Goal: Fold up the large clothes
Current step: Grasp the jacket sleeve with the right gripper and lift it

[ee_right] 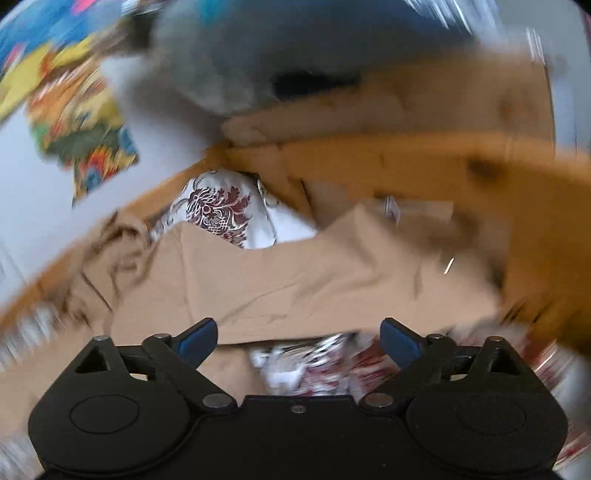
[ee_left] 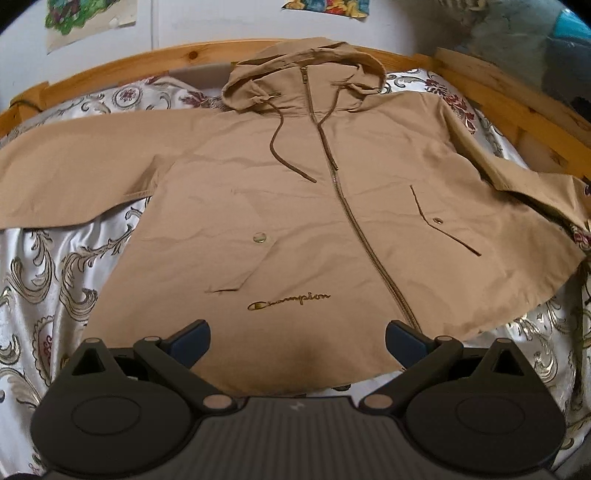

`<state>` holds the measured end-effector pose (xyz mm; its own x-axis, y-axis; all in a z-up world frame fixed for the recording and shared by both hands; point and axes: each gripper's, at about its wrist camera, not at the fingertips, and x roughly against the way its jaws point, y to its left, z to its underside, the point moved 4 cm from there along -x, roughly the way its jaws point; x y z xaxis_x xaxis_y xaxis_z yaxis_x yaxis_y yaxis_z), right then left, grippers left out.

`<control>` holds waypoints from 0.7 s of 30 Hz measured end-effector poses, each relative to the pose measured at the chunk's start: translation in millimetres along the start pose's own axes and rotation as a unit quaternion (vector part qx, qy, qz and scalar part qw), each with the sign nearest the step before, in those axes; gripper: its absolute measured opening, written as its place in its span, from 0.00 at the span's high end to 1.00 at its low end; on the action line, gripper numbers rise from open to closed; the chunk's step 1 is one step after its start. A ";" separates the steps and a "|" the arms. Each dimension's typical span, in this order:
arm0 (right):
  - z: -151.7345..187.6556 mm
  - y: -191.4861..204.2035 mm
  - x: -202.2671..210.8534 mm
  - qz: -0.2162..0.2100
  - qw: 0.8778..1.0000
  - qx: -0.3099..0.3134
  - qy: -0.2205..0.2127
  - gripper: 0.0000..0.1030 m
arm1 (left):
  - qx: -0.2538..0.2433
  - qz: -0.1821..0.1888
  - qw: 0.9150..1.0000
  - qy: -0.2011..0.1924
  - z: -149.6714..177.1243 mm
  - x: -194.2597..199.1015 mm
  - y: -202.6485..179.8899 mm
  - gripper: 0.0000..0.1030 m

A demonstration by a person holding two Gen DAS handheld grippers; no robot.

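On the bed lies one tan hooded jacket (ee_left: 295, 206), front up and zipped, its hood (ee_left: 303, 77) toward the wooden bed frame (ee_left: 110, 70). It has two drawstrings, two pocket snaps (ee_left: 260, 237) and one embroidered logo (ee_left: 288, 301) near the hem. Under it is one silvery floral bedspread (ee_left: 55, 280). Two posters (ee_left: 88, 18) hang on the wall.

The left hand-held gripper (ee_left: 297, 341) points down over the hem, both blue fingers (ee_left: 192, 339) spread wide with nothing between them. The right hand-held gripper (ee_right: 299, 341) is also wide open and empty, tilted over one sleeve (ee_right: 295, 280) near the bed's corner.

The right wrist view is heavily blurred, so the grey shape above the frame cannot be identified. In the left wrist view both sleeves run past the edges, and the right gripper is out of sight.
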<state>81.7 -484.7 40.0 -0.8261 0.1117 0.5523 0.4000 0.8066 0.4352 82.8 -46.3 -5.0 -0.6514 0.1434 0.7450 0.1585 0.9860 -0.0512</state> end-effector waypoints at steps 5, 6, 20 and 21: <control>7.4 19.5 -43.1 -0.026 0.996 -0.079 0.028 0.16 | -0.009 -0.008 1.000 -0.003 1.1 2.1 -2.0 0.00; 6.8 21.0 -50.9 -0.011 0.995 -0.093 0.027 0.17 | -0.010 -0.007 1.000 -0.003 0.9 2.6 -1.8 0.00; -7.5 37.5 -61.6 0.206 0.948 -0.180 -0.165 0.89 | 0.019 0.003 0.999 -0.037 3.2 20.0 26.4 0.00; -11.4 46.3 -61.2 0.205 0.950 -0.149 -0.181 0.90 | 0.025 0.007 0.999 -0.038 3.5 20.1 29.8 0.00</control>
<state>155.3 -460.7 34.4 -0.6382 0.6161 0.4617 0.7672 0.4585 0.4486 71.8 -13.8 6.1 -0.7036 0.1623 0.6918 0.1324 0.9865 -0.0967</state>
